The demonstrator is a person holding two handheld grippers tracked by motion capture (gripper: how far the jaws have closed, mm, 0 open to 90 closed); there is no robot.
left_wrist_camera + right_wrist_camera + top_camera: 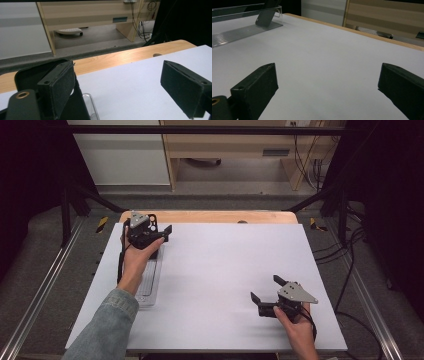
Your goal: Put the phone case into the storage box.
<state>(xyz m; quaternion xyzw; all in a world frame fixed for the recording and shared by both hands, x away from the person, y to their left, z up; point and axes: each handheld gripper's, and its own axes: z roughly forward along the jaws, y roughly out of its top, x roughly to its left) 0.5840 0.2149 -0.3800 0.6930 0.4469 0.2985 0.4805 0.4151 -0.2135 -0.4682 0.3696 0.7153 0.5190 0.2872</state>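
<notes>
Clear ridged rack with a dark slab stood in it, left side of the table

The rack [149, 282] is a long see-through plastic strip with fine grooves, lying flat on the white board [225, 270] near its left edge, running front to back. The slab [265, 17] is flat, black and round-cornered, leaning tilted at the rack's far end. Can't tell what it is.

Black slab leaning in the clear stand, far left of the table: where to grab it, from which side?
Grip the black slab by its upper part, jaws across the two flat faces. It is thin and leans with its foot in the clear stand, so only the top stands free. Probably come from above. The left gripper is open beside it.
</notes>
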